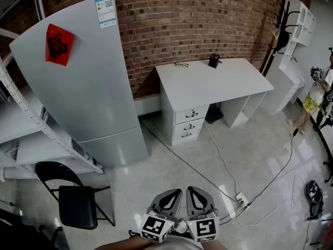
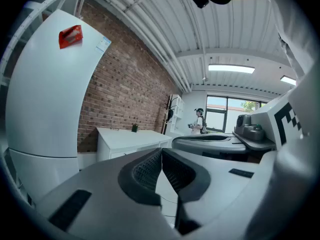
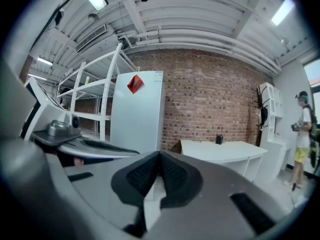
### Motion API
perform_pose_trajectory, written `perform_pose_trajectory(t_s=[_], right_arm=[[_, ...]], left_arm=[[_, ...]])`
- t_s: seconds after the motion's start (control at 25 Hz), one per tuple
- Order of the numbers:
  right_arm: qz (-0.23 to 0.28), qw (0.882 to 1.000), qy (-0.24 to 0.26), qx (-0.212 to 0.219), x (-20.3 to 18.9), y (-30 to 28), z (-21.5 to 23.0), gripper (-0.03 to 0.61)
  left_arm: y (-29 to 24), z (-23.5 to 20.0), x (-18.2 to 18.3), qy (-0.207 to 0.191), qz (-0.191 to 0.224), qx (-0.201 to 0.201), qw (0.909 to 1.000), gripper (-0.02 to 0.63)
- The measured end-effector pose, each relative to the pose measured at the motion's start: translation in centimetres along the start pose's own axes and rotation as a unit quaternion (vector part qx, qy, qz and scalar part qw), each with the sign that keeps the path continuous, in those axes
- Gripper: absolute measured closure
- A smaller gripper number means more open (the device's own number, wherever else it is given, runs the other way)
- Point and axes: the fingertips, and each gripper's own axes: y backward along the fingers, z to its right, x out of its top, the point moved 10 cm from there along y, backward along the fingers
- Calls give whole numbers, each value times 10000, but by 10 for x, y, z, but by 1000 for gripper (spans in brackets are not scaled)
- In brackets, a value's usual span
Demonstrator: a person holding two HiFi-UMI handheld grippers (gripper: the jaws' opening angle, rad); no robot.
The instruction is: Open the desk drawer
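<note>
Both my left gripper [image 1: 169, 201] and right gripper [image 1: 200, 199] have jaws pressed together on nothing and ride low, side by side, because the desk [image 1: 218, 79] stands well off against the brick wall [image 1: 208, 20], its three drawers [image 1: 190, 125] all shut, so approach precedes any grip.

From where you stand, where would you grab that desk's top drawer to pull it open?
By the dark handle at the middle of the top drawer front. Probably come straight at that front from the open floor side: the panel is otherwise flat, so the handle seems the only part that offers a hold.
</note>
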Motion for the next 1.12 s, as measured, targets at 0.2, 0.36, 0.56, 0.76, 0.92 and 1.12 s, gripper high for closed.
perform_pose_trajectory(t_s=[0.2, 0.36, 0.56, 0.76, 0.92, 1.12], right_arm=[[-79, 9999, 83, 48, -4, 4, -1, 561], [-91, 9999, 102, 78, -5, 8, -2, 561], [44, 9999, 30, 110, -4, 13, -6, 561], [79, 9999, 30, 138, -3, 17, -11, 561], [70, 9998, 29, 163, -5, 21, -12, 561], [131, 9996, 34, 230, -5, 26, -9, 561]], left_arm=[[2, 2, -3, 16, -29, 2, 10000, 606], [5, 6, -4, 2, -34, 1, 10000, 606], [11, 8, -6, 30, -31, 63, 10000, 606], [17, 10, -6, 40, 4, 96, 9999, 606], [19, 13, -8, 47, 1, 99, 9999, 606], [21, 19, -8, 52, 22, 177, 9998, 606]])
